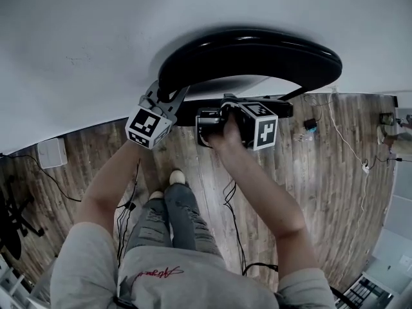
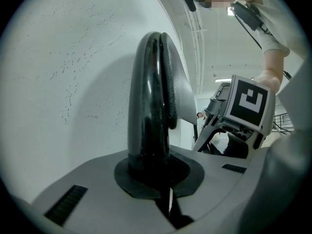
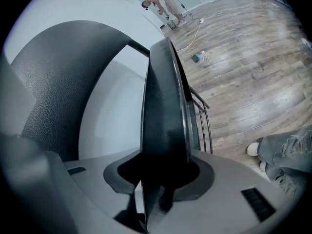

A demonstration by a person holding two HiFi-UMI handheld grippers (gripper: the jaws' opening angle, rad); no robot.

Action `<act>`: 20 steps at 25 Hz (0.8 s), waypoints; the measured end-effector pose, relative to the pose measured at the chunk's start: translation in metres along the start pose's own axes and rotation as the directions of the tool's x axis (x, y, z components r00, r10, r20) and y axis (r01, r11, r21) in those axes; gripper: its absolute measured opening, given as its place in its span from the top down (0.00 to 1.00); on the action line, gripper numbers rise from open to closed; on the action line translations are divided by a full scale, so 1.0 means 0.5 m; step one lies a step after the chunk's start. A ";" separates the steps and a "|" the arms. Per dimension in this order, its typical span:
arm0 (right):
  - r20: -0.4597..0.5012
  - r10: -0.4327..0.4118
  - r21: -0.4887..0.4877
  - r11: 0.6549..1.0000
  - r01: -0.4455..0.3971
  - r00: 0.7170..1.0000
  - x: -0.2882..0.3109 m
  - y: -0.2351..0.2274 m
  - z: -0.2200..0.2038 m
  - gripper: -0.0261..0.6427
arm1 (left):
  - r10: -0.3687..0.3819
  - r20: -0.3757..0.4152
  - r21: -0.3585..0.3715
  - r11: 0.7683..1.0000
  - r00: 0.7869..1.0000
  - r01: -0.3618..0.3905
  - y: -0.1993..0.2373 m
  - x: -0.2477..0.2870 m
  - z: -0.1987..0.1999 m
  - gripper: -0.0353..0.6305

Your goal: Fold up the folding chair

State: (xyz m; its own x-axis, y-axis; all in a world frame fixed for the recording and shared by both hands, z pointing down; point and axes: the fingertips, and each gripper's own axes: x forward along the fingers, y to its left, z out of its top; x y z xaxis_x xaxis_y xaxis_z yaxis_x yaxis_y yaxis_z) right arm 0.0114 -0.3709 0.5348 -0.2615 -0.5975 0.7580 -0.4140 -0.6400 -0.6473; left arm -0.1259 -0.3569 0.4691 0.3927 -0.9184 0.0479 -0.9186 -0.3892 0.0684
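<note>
Two tongs engaged: left tongs (image 2: 157, 182) pinched tight on a thin black rim of the folding chair (image 2: 148, 106); right tongs (image 3: 161, 182) clamped, jaws partly apart, on a thicker black panel edge. Chair sits upper centre of head view, against white wall (image 1: 96, 44). Judged rigid, glossy, likely slippery, moderately heavy; hold panel edges, clear of hinges.

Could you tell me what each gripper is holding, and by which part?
Both grip the folding chair: the left gripper clamps the curved rim of the backrest, the right gripper the edge of the seat panel.
</note>
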 end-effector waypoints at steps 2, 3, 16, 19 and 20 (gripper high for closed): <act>0.000 0.006 0.010 1.000 -0.006 1.000 0.004 0.005 0.001 0.75 | -0.008 0.000 -0.001 1.000 1.000 0.008 0.003 0.005 0.001 0.92; -0.002 0.010 0.016 1.000 -0.010 1.000 0.007 0.008 0.000 0.75 | -0.013 -0.001 0.000 1.000 1.000 0.013 0.005 0.006 0.001 0.92; -0.007 0.013 0.012 1.000 -0.013 1.000 -0.009 0.004 -0.004 0.75 | -0.067 0.018 0.019 0.998 0.998 0.067 -0.021 -0.017 0.015 0.92; -0.014 -0.010 0.017 1.000 0.010 1.000 0.020 0.025 -0.001 0.75 | -0.110 0.006 0.002 0.994 0.994 0.110 -0.002 0.006 0.009 0.92; -0.017 -0.019 0.017 1.000 0.019 1.000 0.031 0.033 -0.001 0.75 | -0.117 -0.002 -0.002 0.993 0.993 0.117 0.007 0.015 0.007 0.92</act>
State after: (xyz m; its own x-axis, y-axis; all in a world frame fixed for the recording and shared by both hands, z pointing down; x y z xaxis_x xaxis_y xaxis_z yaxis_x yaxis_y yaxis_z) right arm 0.0002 -0.3905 0.5358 -0.2688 -0.5768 0.7714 -0.4043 -0.6594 -0.6339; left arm -0.1263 -0.3654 0.4664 0.4976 -0.8664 0.0415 -0.8662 -0.4939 0.0755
